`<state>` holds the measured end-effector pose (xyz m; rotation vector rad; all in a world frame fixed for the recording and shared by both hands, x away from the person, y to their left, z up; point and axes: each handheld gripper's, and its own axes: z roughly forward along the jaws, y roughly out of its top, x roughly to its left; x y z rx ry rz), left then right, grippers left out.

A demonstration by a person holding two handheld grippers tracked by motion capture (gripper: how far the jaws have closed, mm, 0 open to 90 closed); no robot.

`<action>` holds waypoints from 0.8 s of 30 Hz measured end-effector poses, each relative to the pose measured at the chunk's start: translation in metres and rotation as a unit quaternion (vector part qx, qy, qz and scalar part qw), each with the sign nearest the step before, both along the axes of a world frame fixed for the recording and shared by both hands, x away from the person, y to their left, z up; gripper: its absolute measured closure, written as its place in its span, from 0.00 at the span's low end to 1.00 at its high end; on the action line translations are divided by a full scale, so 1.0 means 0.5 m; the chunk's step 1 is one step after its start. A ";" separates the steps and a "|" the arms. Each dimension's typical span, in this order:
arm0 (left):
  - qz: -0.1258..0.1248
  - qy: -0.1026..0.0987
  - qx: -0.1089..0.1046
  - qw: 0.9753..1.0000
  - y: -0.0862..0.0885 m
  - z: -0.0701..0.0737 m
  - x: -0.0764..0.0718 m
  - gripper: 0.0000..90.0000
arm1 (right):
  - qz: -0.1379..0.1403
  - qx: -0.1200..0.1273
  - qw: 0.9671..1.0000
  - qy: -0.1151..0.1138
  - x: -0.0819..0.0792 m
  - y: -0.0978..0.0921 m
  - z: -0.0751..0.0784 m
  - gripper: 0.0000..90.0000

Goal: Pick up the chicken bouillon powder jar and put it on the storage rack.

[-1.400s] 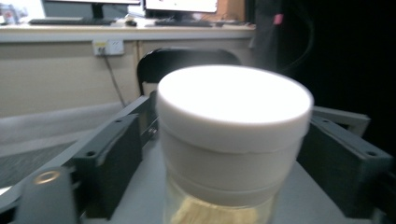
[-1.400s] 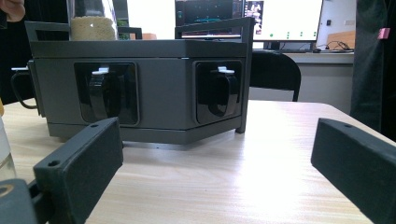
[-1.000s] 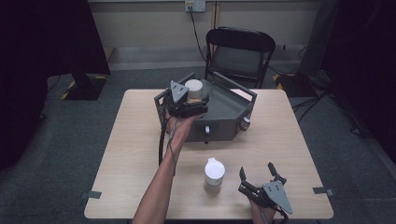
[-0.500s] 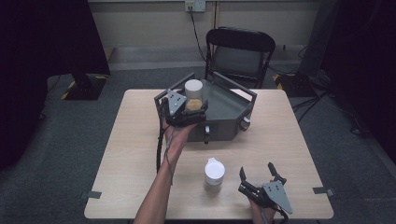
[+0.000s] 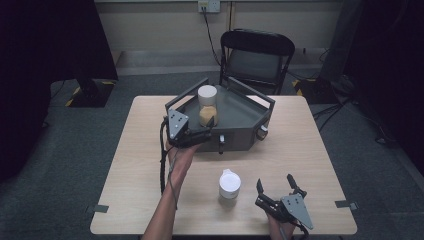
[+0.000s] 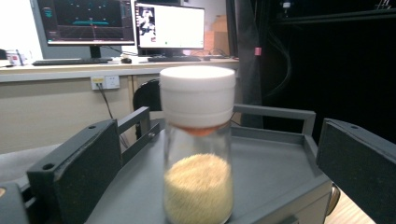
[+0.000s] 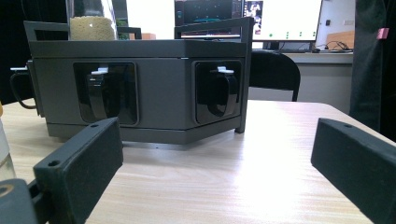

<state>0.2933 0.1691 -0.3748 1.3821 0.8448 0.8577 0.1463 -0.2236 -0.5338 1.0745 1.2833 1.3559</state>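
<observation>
A glass jar (image 5: 207, 106) with a white lid and tan grains stands upright in the grey tray (image 5: 242, 131) at the back of the table. In the left gripper view the jar (image 6: 198, 154) stands just beyond my open jaws, free of both pads. My left gripper (image 5: 206, 131) hovers at the tray's front left edge, pointing at the jar. A second white-lidded jar (image 5: 229, 183) stands on the table near the front. To its right, my right gripper (image 5: 275, 182) rests low and open, holding nothing. In the right gripper view the tray's front wall (image 7: 154, 58) faces my right gripper (image 7: 215, 140).
A black folding chair (image 5: 257, 54) stands behind the table. The tray's raised handles (image 5: 186, 94) stick up along its sides. Bare tabletop (image 5: 310, 145) lies to the right of the tray and at the front left.
My left gripper has let go of the jar in the tray and drawn back toward the person. The jar stays standing. The right gripper has not moved.
</observation>
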 end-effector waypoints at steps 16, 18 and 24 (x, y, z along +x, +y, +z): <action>0.009 -0.019 -0.016 1.000 0.056 -0.023 -0.070 0.00 | -0.002 0.000 1.000 0.000 0.000 0.001 0.000 0.01; 0.012 -0.019 -0.020 1.000 0.058 -0.031 -0.077 0.00 | -0.002 0.000 1.000 0.000 0.000 0.002 0.000 0.01; 0.022 -0.022 -0.029 0.999 0.064 -0.052 -0.110 0.00 | -0.002 0.000 1.000 0.000 0.000 0.002 0.000 0.01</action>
